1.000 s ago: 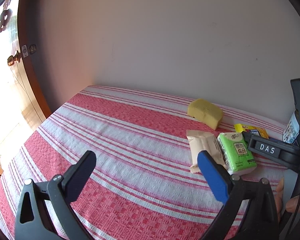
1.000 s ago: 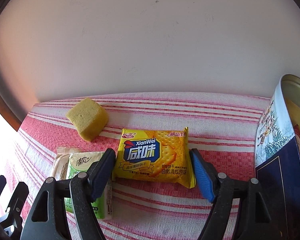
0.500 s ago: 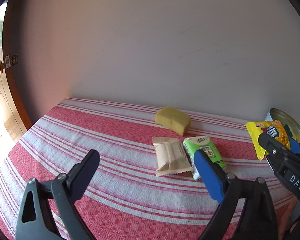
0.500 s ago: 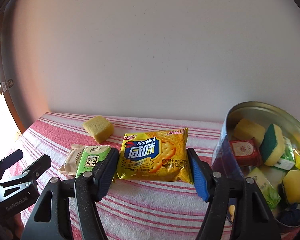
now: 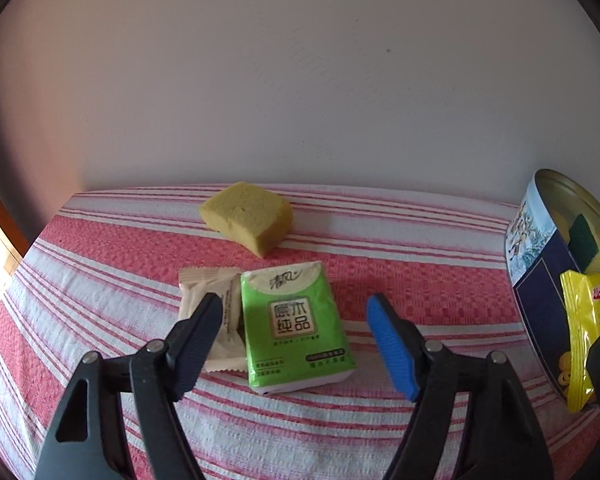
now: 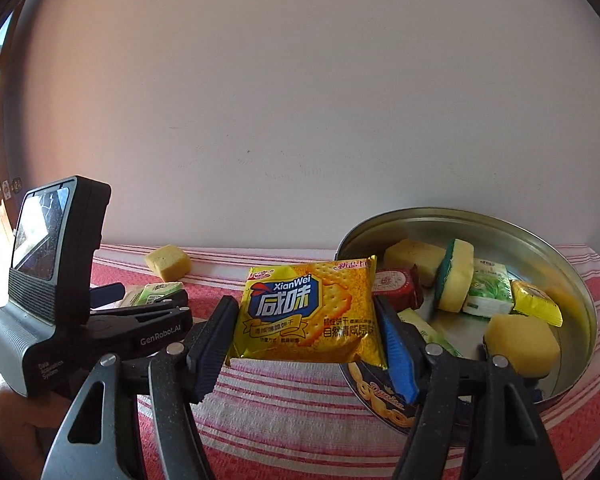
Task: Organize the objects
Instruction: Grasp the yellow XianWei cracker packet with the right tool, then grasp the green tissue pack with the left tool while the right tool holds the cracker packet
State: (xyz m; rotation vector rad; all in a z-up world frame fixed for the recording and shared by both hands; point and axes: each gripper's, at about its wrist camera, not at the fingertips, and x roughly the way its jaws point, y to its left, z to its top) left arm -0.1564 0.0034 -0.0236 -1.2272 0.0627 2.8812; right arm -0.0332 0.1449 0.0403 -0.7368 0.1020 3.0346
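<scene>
The round tin at 3 o'clock on the striped desk already holds sponges and packets. The right claw, clamped on the yellow cracker packet, carries it at the near rim; next it must clear the rim and release. The left claw, its jaws just closing but not yet touching, straddles the green tissue pack at 6 o'clock of the yellow sponge; next it must squeeze and lift.

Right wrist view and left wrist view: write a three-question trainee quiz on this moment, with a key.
1. True or false: the right gripper grips the yellow cracker packet.
2. What lies between the left gripper jaws? A sponge; B green tissue pack; C beige wrapper.
3. Fill in: the loose yellow sponge lies on the striped ___.

Key
1. True.
2. B, the green tissue pack, not yet pinched.
3. Cloth.
</scene>
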